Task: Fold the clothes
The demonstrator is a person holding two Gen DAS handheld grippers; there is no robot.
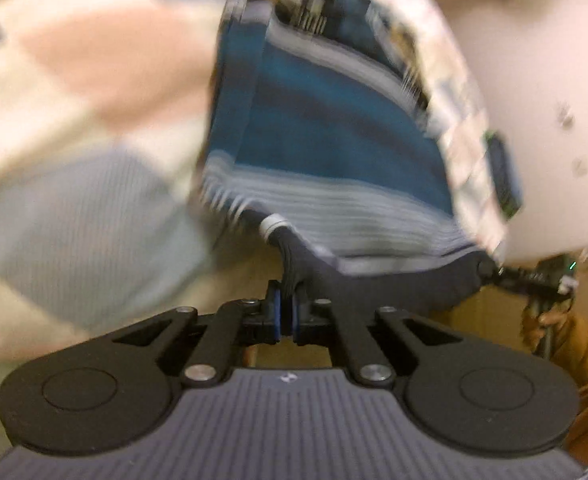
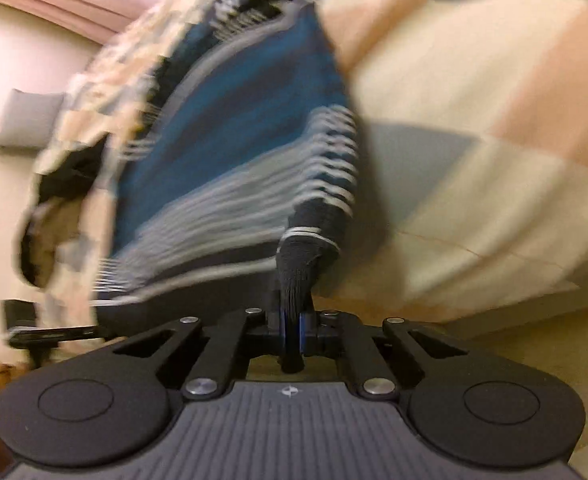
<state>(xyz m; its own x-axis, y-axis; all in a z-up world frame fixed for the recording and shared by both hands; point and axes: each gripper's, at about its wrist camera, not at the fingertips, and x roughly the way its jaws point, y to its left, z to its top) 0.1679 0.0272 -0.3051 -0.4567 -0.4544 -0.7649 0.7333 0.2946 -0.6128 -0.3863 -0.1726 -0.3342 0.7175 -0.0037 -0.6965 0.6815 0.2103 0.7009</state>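
A blue, navy and grey striped sweater (image 1: 326, 128) hangs stretched between my two grippers; both views are blurred by motion. My left gripper (image 1: 287, 316) is shut on the sweater's dark ribbed hem at one corner. My right gripper (image 2: 292, 326) is shut on the dark ribbed hem at the other corner, with cloth poking through behind the pads. The sweater (image 2: 229, 152) fills the middle of the right wrist view. In the left wrist view the right gripper (image 1: 542, 276) and the hand holding it show at the far right edge of the hem.
A bed with a cream, peach and grey patchwork cover (image 1: 73, 100) lies under the sweater (image 2: 474, 100). A patterned cloth (image 2: 93, 92) lies behind it. A pale wall (image 1: 534, 60) and a grey wall box (image 2: 25, 124) are beyond.
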